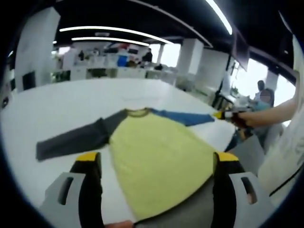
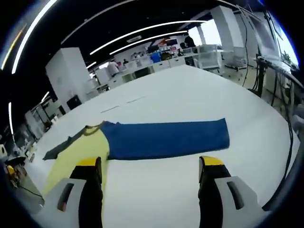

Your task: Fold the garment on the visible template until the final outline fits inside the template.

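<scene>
Lying flat on the white table, the shirt has a yellow body, a grey sleeve at 9 o'clock and a blue sleeve at 2 o'clock. Left gripper and right gripper gape, holding nothing. Right gripper view shows the blue sleeve stretched out full; left gripper view adds a person's arm.

We see a big white table | a yellow shirt lies flat on it, gray sleeve at 9 o'clock, blue sleeve at 2 o'clock.

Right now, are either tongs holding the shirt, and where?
Neither. Left tongs open over the shirt; right tongs open short of the blue sleeve.
</scene>
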The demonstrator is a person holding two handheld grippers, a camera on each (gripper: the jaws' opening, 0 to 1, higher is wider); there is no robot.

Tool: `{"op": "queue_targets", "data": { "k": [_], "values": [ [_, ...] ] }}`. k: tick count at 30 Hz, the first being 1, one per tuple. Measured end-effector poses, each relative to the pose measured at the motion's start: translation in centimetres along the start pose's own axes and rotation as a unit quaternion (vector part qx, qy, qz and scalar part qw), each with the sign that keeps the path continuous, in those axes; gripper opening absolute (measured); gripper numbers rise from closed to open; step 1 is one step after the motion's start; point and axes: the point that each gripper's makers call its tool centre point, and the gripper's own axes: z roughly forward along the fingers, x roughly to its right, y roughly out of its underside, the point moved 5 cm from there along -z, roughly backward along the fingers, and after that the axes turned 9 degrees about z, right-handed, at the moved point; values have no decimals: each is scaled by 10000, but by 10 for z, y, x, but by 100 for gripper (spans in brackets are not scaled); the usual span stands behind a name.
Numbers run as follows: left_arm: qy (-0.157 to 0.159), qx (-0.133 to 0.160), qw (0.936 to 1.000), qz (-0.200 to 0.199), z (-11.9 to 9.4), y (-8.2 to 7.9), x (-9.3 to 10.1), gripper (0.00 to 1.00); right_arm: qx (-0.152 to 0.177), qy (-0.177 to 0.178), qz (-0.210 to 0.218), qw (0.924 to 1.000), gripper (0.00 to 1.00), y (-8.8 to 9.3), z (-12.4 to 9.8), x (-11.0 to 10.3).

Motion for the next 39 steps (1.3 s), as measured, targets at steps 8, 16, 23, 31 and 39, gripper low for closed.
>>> {"op": "queue_targets", "data": {
  "k": [8,16,23,31,39],
  "values": [
    [77,-103,9999,-18,0,4,6,93,20,466,412,9981,81,-5,16,35],
    [99,-215,9997,-62,-1,5,12,93,111,1009,737,9921,77,-14,40,72],
    [121,-344,9991,-194,-2,10,14,92,146,1242,864,9884,71,-25,51,89],
    [80,-335,9990,-280,-2,8,15,92,158,1520,1076,9824,59,-27,52,102],
    [30,-369,9988,-333,-4,12,12,92,85,1788,1038,9784,34,-26,49,112]
  ]
}}
